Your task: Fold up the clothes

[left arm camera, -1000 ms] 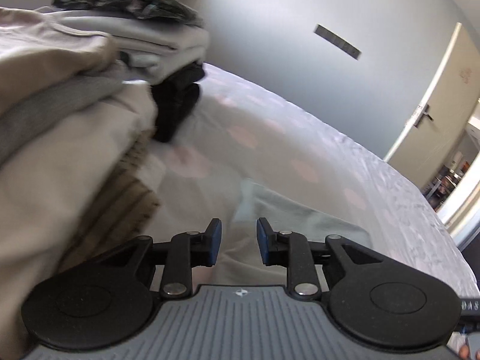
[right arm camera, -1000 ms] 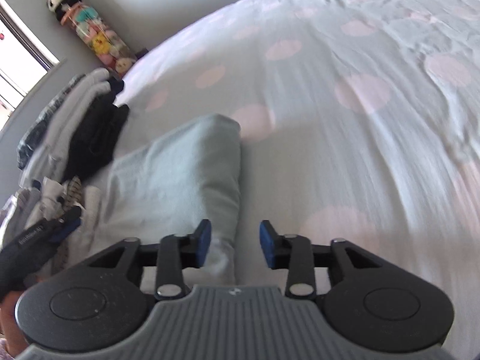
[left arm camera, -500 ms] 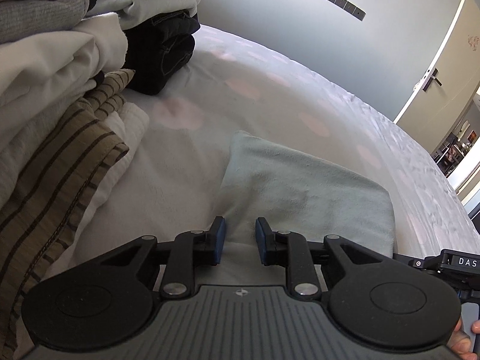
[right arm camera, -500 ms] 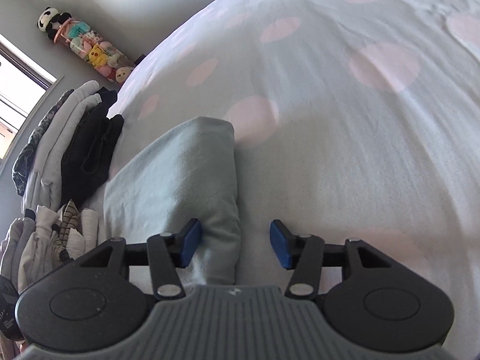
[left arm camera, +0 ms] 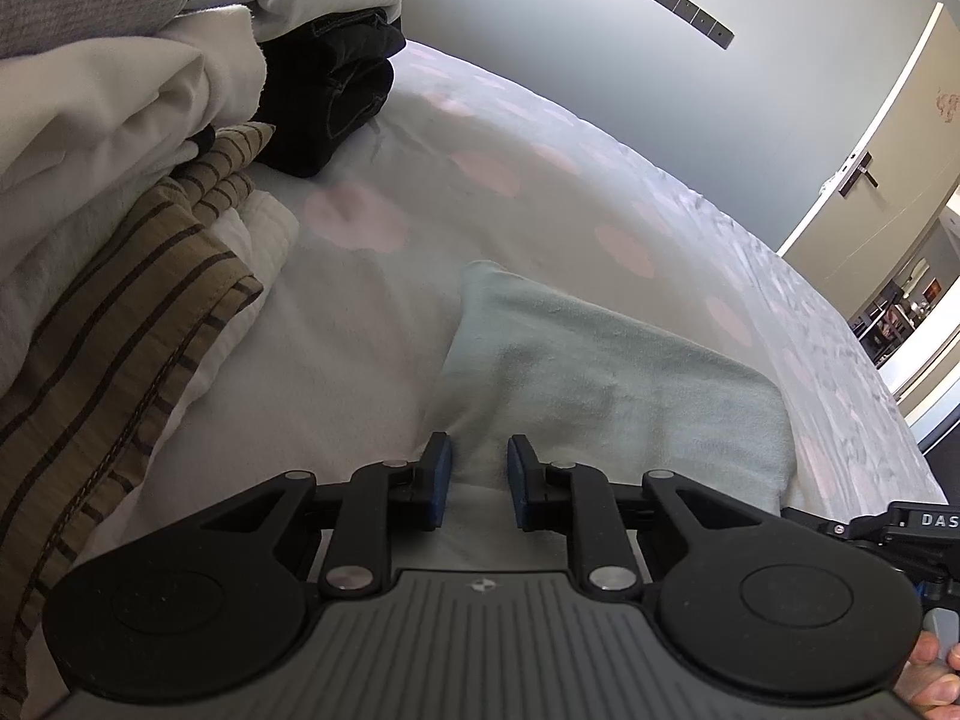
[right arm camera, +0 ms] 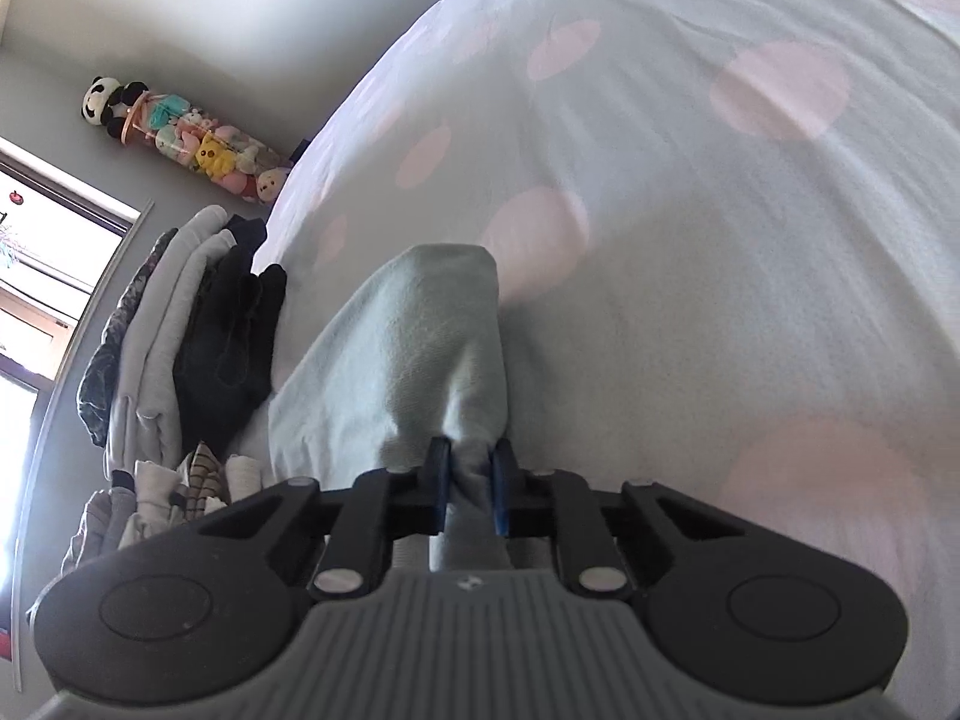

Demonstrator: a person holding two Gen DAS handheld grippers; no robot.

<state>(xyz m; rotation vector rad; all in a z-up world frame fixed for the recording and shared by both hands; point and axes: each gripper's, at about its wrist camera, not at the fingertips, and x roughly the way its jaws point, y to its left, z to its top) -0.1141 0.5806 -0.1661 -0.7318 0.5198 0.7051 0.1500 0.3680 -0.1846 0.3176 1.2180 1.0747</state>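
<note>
A folded pale green cloth (left arm camera: 612, 384) lies on a bed (left arm camera: 540, 192) covered in a light sheet with large pink dots.

Seen from the left wrist, the left tool (left arm camera: 479, 483) sits at the cloth's near left corner. Its jaws are closing, with a fold of cloth between the blue pads; a small gap shows and the pads do not clearly press it yet. To the left rises a pile of folded clothes (left arm camera: 120, 120): white pieces, a brown striped one, a grey knit, with a dark folded garment (left arm camera: 336, 102) behind. Only this view shows a white door (left arm camera: 888, 150) with a handle at far right, fingertips of a hand (left arm camera: 936, 678) at the lower right corner, and part of the other tool's black body at the right edge.

Seen from the right wrist, the right tool (right arm camera: 471, 489) is closing and pinches a bunched edge of the same cloth (right arm camera: 420, 360) between its pads. Only this view shows a window (right arm camera: 36, 276) at left and a clear tube of plush toys (right arm camera: 198, 144) topped with a panda, leaning in the corner beyond the stacked clothes (right arm camera: 174, 348).
</note>
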